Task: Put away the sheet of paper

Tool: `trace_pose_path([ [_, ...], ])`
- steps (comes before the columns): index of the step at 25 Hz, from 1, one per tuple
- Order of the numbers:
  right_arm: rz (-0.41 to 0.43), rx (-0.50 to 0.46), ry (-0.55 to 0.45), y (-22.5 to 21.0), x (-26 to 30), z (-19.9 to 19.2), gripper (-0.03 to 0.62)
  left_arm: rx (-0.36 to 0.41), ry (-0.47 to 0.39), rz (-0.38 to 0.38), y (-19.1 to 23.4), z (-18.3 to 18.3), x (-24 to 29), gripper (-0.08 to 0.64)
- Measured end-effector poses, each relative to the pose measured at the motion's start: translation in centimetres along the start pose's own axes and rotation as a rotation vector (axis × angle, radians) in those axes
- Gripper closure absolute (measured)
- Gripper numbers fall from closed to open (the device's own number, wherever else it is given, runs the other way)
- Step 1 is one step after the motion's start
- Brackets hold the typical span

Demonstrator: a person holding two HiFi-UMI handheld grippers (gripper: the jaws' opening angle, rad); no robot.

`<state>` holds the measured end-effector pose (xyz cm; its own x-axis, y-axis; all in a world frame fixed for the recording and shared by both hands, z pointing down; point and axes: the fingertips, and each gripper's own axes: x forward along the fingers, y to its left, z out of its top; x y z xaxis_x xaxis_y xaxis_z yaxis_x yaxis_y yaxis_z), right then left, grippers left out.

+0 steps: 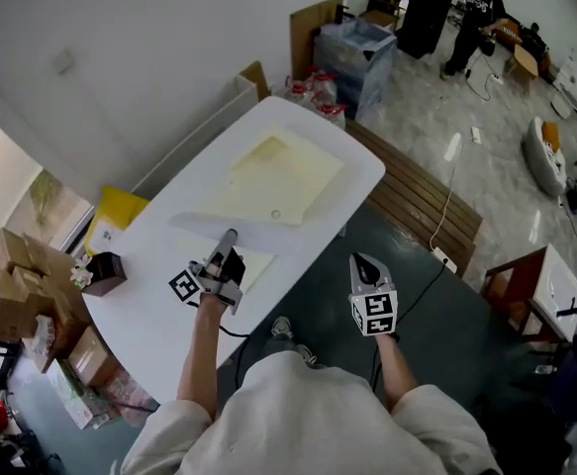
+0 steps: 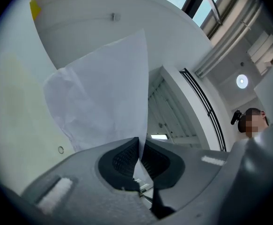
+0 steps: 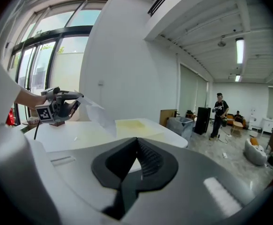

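Note:
The white sheet of paper [image 1: 243,228] hangs lifted above the white table [image 1: 159,305]. My left gripper [image 1: 231,237] is shut on its near corner. In the left gripper view the sheet [image 2: 103,93] rises from between the closed pads of the left gripper [image 2: 139,143] and is slightly creased. The right gripper view shows the left gripper [image 3: 63,104] with the sheet [image 3: 96,112] drooping from it over the table. My right gripper [image 1: 360,262] is held off the table's near edge, above the dark floor. Its jaws meet at the tip with nothing between them [image 3: 137,142].
A pale yellow mat [image 1: 283,171] lies on the far half of the table. A dark box [image 1: 103,273] stands at the left edge, with cardboard boxes [image 1: 16,285] on the floor beyond. A slatted wooden bench [image 1: 417,201] runs along the right side. A person [image 1: 471,18] stands far back.

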<state>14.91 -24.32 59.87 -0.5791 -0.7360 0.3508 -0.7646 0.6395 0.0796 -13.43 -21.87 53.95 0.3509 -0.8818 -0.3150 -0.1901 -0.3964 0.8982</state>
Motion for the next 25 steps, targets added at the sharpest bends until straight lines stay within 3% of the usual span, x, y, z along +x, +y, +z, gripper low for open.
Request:
trace_pose_path([
  [8,-0.149,0.013,0.030,-3.3,-0.1,0.7,0.591,-0.071,0.125,-0.103,1.5,0.7,7.8,0.558],
  [17,-0.223,0.006,0.074,-2.9,1.3,1.6,0.591,-0.153,0.202,-0.186,3.2,3.6,12.8,0.558],
  [25,-0.277,0.012,0.105,-2.9,1.8,1.4,0.591,-0.206,0.291,-0.137,8.3,2.7,13.8,0.558],
])
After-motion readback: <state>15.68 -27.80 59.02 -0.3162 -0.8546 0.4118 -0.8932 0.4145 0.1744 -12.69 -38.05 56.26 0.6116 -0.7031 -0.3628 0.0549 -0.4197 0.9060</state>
